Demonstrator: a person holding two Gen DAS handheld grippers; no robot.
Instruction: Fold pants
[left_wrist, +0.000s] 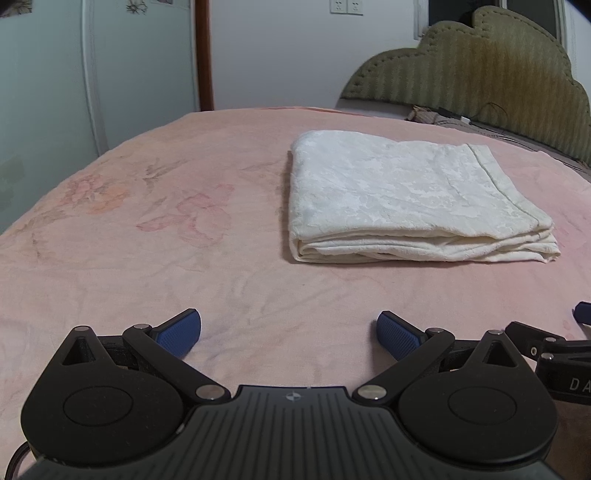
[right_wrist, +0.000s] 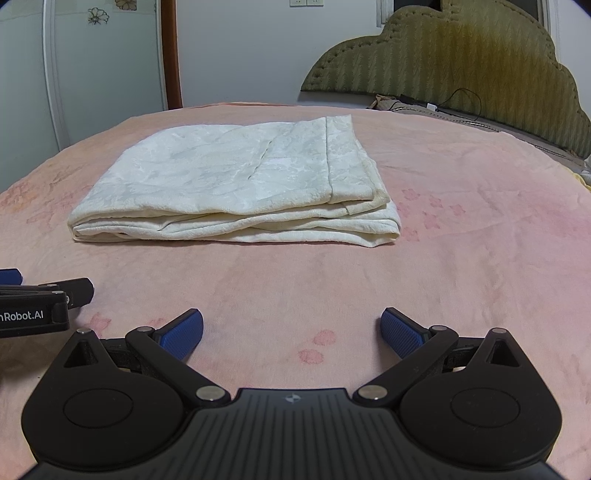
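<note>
Both tongs (left_wrist: 289, 334) (right_wrist: 291, 334) spread wide; cream textured pants (right_wrist: 236, 192) folded rectangular.

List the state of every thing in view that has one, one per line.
Cream-white textured pants: folded into a flat layered stack, lying on the bed, untouched.
Left gripper: open, empty, short of the stack.
Right gripper: open, empty, short of the stack.
Pink floral blanket: spread over the bed, lightly wrinkled.

Dim, even indoor light with soft shadows; both fisheye views stay sharp but curve strongly at the edges.
</note>
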